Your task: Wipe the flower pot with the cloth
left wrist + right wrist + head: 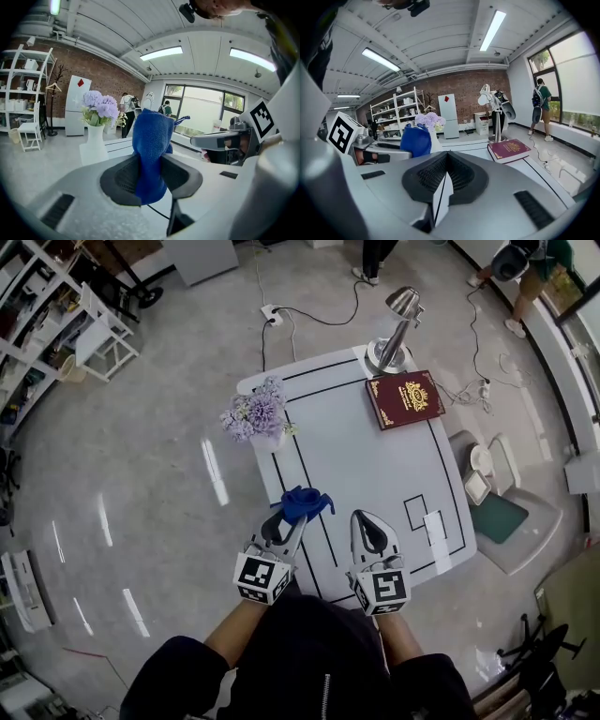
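Observation:
A white flower pot point(275, 439) with purple flowers point(255, 412) stands at the table's far left; it also shows in the left gripper view as a white vase point(94, 138). My left gripper point(292, 514) is shut on a blue cloth point(303, 502), held above the table's near left part, well short of the pot. The cloth point(151, 150) stands bunched up between the jaws. My right gripper point(367, 526) hovers beside it over the near table, shut with nothing in it. From the right gripper view the cloth point(415, 140) hides most of the pot.
The white table point(375, 465) carries black line markings. A dark red book point(404, 398) and a silver desk lamp point(397, 326) sit at the far right. A grey bin with white containers point(497, 502) stands on the floor right of the table. People point(525, 268) stand beyond.

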